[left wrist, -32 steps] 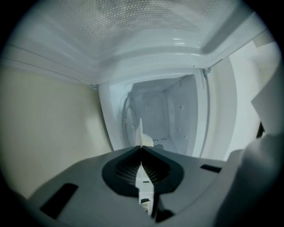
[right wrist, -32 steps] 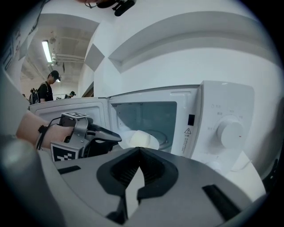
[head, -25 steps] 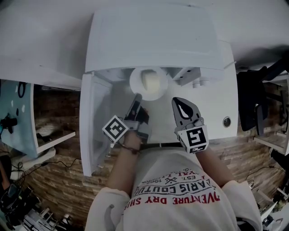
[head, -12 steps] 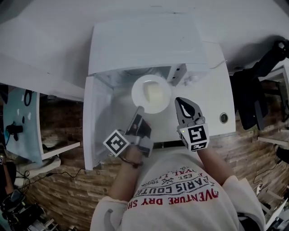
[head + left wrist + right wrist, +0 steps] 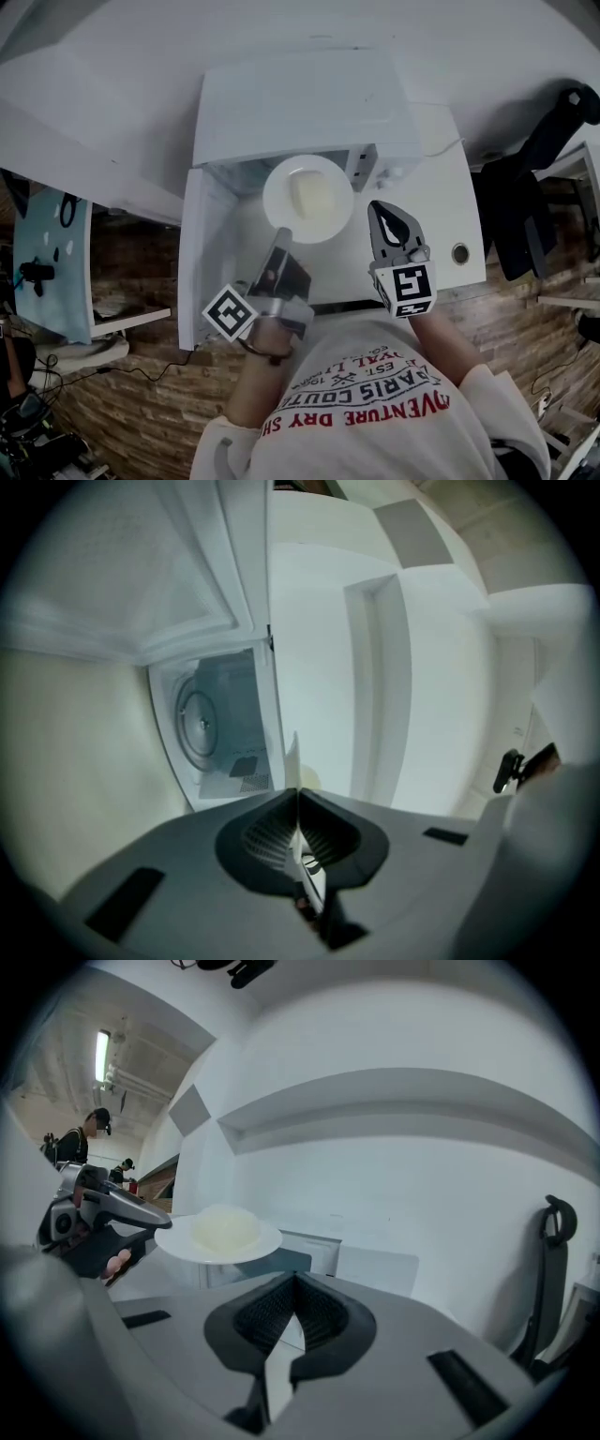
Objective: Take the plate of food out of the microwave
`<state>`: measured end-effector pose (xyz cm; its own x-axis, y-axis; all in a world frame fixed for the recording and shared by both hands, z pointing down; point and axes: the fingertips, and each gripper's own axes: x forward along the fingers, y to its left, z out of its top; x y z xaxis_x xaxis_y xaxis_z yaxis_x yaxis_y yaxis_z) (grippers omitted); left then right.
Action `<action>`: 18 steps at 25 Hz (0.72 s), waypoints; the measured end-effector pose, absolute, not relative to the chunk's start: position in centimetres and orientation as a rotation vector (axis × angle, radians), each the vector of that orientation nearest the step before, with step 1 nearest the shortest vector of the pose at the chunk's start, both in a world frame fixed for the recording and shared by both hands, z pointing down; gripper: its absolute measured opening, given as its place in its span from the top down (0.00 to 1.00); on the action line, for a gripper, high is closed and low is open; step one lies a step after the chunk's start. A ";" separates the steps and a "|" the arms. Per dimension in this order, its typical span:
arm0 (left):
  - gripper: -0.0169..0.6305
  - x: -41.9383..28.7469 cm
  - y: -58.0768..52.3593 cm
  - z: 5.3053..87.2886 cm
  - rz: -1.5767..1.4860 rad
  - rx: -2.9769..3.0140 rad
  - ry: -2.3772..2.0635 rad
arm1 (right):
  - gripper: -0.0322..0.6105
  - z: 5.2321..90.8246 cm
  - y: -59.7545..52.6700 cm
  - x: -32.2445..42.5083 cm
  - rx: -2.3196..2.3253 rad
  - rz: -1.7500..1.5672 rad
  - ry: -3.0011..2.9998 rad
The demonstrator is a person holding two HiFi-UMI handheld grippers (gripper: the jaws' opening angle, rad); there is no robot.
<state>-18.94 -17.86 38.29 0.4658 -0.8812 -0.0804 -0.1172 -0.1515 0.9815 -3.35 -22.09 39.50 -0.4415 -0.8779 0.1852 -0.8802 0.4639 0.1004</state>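
Note:
The white microwave (image 5: 300, 103) stands with its door (image 5: 202, 253) swung open to the left. A white plate (image 5: 307, 199) carrying a pale mound of food (image 5: 313, 195) hangs in the air just in front of the cavity. My left gripper (image 5: 283, 234) is shut on the plate's near rim; in the left gripper view the rim (image 5: 292, 761) shows edge-on between the pads (image 5: 297, 794), with the bare turntable (image 5: 202, 719) behind. My right gripper (image 5: 386, 212) is shut and empty, to the right of the plate. The right gripper view shows the plate (image 5: 217, 1239), the food (image 5: 225, 1225) and my left gripper (image 5: 150, 1220) at the rim.
The microwave sits on a white desk (image 5: 450, 187) with a round cable hole (image 5: 459, 253) near the front right. A black chair (image 5: 525, 187) stands to the right and a shelf unit (image 5: 56, 262) to the left. A person (image 5: 89, 1129) stands far off.
The left gripper has drawn back toward me with the plate, which has come out of the cavity into the open. The right gripper has hardly moved.

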 end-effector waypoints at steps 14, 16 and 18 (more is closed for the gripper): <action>0.95 -20.0 -18.3 35.4 -0.906 1.642 -0.886 | 0.95 35.2 -22.2 -4.9 1.507 -0.059 -2.583; 0.95 -20.1 -18.4 35.3 -0.908 1.644 -0.889 | 0.95 35.2 -22.3 -5.0 1.505 -0.057 -2.587; 0.95 -20.1 -18.4 35.2 -0.911 1.646 -0.890 | 0.95 35.3 -22.4 -5.1 1.500 -0.055 -2.591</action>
